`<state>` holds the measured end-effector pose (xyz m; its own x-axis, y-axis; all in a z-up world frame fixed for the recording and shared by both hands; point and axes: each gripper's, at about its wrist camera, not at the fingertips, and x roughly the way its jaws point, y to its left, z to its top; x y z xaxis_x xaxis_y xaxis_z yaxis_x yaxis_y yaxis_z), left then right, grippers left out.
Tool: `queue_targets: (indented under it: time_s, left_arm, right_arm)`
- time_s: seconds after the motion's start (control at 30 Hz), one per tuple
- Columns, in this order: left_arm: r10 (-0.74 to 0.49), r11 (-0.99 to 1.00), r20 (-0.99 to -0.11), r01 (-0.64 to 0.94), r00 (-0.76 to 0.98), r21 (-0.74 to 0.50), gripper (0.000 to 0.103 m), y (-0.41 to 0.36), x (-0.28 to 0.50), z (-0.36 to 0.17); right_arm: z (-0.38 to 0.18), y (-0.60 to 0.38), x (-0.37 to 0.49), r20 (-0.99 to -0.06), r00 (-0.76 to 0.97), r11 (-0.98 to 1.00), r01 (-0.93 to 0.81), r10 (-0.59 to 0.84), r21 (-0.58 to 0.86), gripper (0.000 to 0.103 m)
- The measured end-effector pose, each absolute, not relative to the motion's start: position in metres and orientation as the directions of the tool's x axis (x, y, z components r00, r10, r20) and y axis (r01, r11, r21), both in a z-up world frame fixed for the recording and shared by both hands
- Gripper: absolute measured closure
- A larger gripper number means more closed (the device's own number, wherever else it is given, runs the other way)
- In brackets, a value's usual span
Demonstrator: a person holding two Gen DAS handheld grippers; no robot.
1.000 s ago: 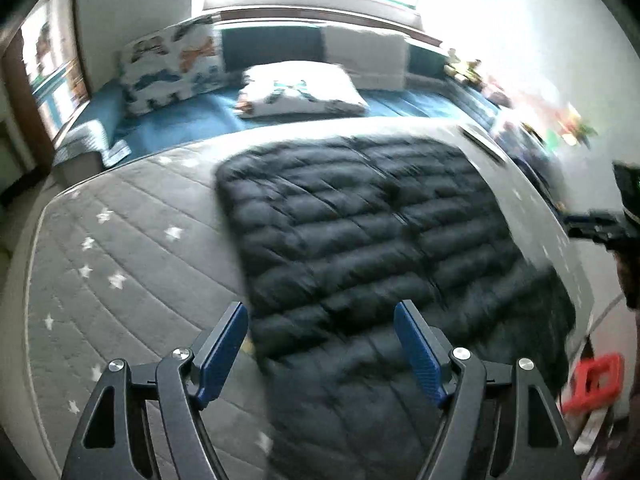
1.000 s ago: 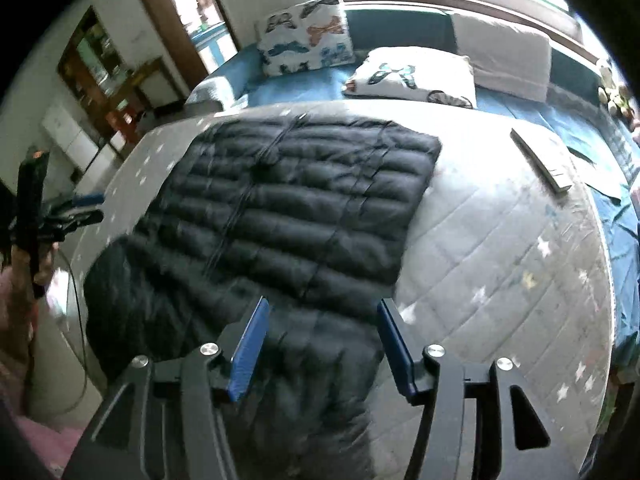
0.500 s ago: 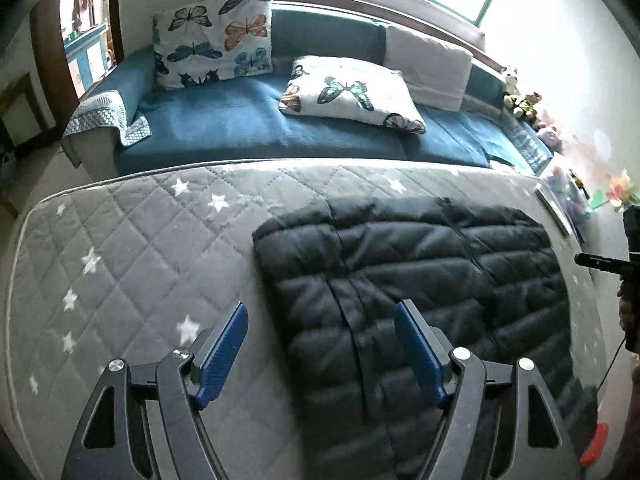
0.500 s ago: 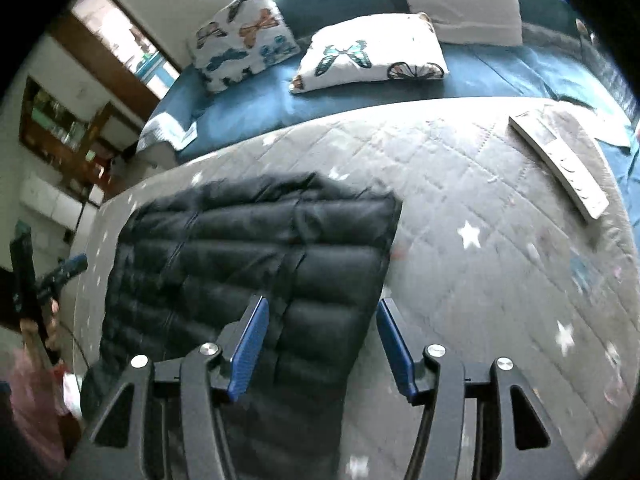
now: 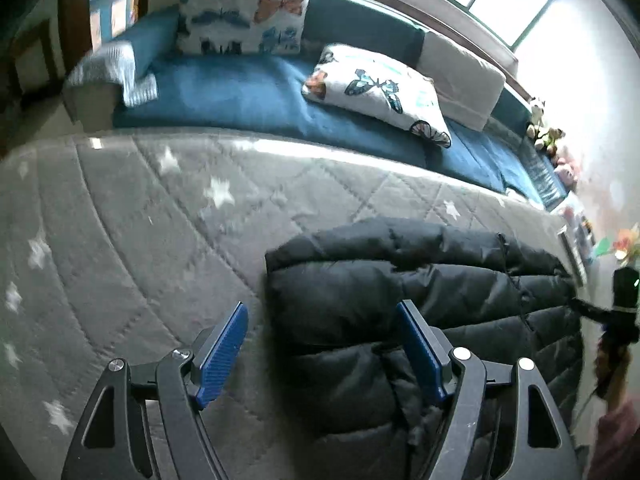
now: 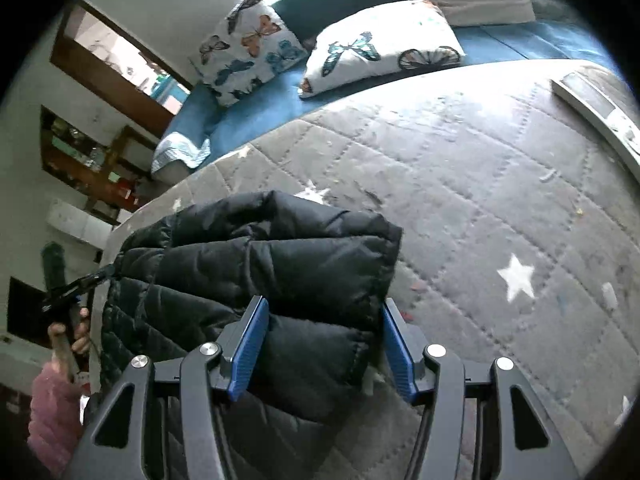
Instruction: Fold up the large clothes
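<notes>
A black puffer jacket [image 5: 440, 288] lies flat on a grey quilted mattress [image 5: 140, 240] with white stars. My left gripper [image 5: 320, 312] is open low over the jacket's far left corner: one finger over bare mattress, the other over the jacket. In the right wrist view the jacket [image 6: 260, 248] has its far right corner between the blue pads of my right gripper [image 6: 325, 304], which is open at the same width as before and straddles the padded edge. Each gripper shows in the other's view: the right gripper [image 5: 624, 304] and the left gripper [image 6: 72, 292], held by a hand.
Beyond the mattress [image 6: 480, 180] runs a blue sofa [image 5: 248, 92] with butterfly pillows [image 5: 380, 88]. A white remote control [image 6: 600, 112] lies near the mattress's far right edge. A pink sleeve [image 6: 52, 400] is at the lower left. Shelves [image 6: 88, 160] stand by the wall.
Both grippers have sunk and travelled along the jacket to its far edge. Each now straddles a far corner. Neither jaw width has changed.
</notes>
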<state>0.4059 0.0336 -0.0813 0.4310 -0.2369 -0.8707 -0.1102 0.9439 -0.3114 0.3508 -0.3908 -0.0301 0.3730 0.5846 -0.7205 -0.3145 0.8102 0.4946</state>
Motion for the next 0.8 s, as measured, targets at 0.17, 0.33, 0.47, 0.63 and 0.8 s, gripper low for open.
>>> queue_targets:
  time_s: [0.17, 0.33, 0.47, 0.63, 0.8]
  left_arm:
    - [-0.275, 0.928, -0.852, -0.108, 0.446, -0.357, 0.022, 0.033, 0.409, -0.090]
    - [-0.240, 0.944, -0.857, -0.094, 0.457, -0.315, 0.031, 0.003, 0.409, -0.089]
    - [-0.201, 0.954, -0.848, -0.098, 0.491, -0.283, 0.069, -0.010, 0.404, -0.083]
    - [-0.197, 0.956, -0.793, -0.064, 0.577, -0.285, 0.088, -0.017, 0.383, -0.040]
    - [-0.192, 0.964, -0.710, -0.005, 0.678, -0.265, 0.089, -0.028, 0.339, 0.025]
  right_arm:
    - [-0.029, -0.385, 0.352, -0.695, 0.394, 0.798, -0.342, 0.601, 0.496, 0.041]
    - [-0.030, -0.375, 0.354, -0.704, 0.407, 0.812, -0.337, 0.582, 0.477, 0.068]
    - [-0.008, -0.372, 0.343, -0.685, 0.441, 0.813, -0.368, 0.580, 0.451, 0.080]
    - [0.032, -0.368, 0.313, -0.654, 0.478, 0.806, -0.429, 0.586, 0.408, 0.084]
    - [0.083, -0.364, 0.260, -0.628, 0.533, 0.813, -0.487, 0.567, 0.320, 0.085]
